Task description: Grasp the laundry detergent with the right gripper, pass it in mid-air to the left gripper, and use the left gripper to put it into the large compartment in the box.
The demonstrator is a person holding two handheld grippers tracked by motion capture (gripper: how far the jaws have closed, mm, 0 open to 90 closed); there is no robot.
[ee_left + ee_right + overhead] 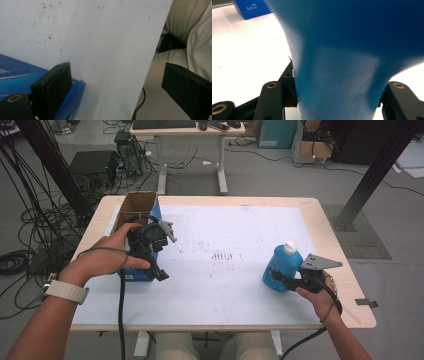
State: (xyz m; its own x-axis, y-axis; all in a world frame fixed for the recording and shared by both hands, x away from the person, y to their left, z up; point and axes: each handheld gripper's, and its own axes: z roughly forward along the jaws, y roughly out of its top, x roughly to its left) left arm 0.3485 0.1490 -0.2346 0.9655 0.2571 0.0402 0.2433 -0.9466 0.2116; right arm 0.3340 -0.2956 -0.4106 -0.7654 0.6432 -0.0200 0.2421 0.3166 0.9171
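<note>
We are gripping the blue bottle (281, 266) with our right gripper (280, 278), well right of the blue box (137, 220), where our left gripper (159, 270) is hovering.

The blue bottle (342, 62) looms blurred, cut off by the edges.

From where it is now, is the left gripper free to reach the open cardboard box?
Probably yes: the left gripper, jaws open and empty, is right beside the box, with nothing between them.

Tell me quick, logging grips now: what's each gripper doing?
Left gripper: jaws open, holding nothing, beside the blue box.
Right gripper: closed on the blue bottle.
</note>
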